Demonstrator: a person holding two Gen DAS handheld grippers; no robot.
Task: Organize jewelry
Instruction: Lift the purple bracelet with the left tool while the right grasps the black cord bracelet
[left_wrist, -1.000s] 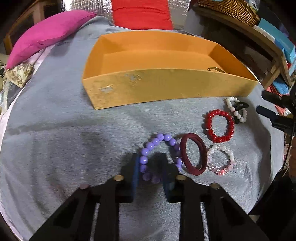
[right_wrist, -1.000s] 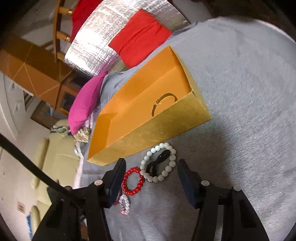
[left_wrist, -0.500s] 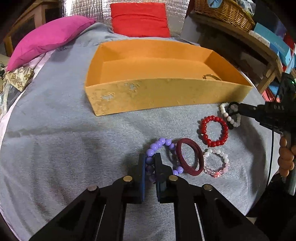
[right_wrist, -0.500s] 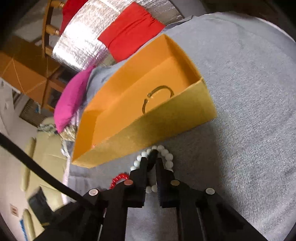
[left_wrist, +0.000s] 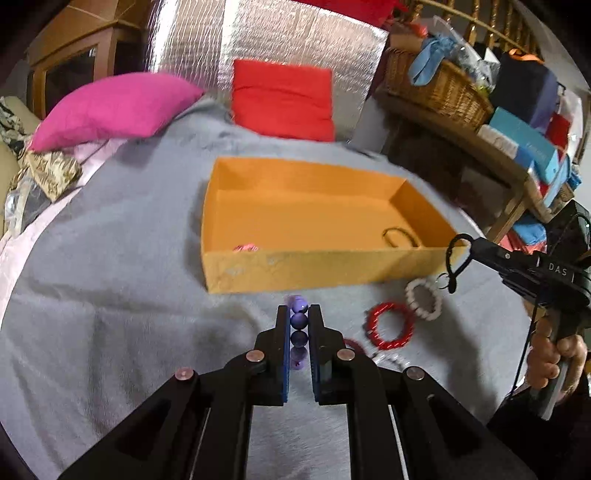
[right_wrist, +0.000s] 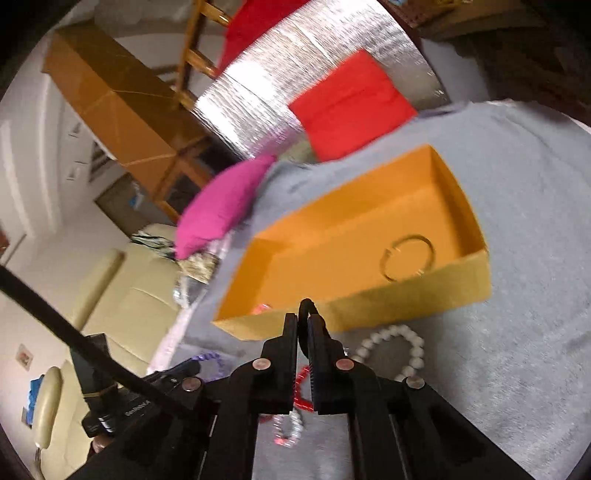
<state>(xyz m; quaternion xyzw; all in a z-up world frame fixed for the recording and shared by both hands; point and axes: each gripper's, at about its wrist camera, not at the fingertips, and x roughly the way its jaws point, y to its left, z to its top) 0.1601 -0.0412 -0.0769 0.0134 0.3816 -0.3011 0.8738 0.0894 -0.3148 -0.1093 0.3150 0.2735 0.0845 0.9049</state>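
Note:
My left gripper (left_wrist: 298, 314) is shut on the purple bead bracelet (left_wrist: 298, 320) and holds it lifted above the grey cloth, in front of the orange box (left_wrist: 317, 267). My right gripper (right_wrist: 302, 321) is shut on a thin black loop (right_wrist: 305, 306), lifted near the box's front wall (right_wrist: 369, 306); from the left wrist view the loop (left_wrist: 453, 258) hangs by the box's right corner. A thin bangle (right_wrist: 408, 258) and a small pink piece (left_wrist: 245, 247) lie in the box. The white bead bracelet (left_wrist: 423, 299) and red bead bracelet (left_wrist: 389, 325) lie on the cloth.
A clear-pink bead bracelet (right_wrist: 290, 430) lies near the front, and a dark red ring (left_wrist: 352, 345) is partly hidden by my left gripper. A pink cushion (left_wrist: 110, 107) and red cushion (left_wrist: 282, 99) lie behind the box. A shelf with a basket (left_wrist: 436, 88) stands at right.
Both grippers have lifted off the cloth, the left with the purple bracelet and the right with the black loop, and moved toward the box. The white bracelet stays on the cloth.

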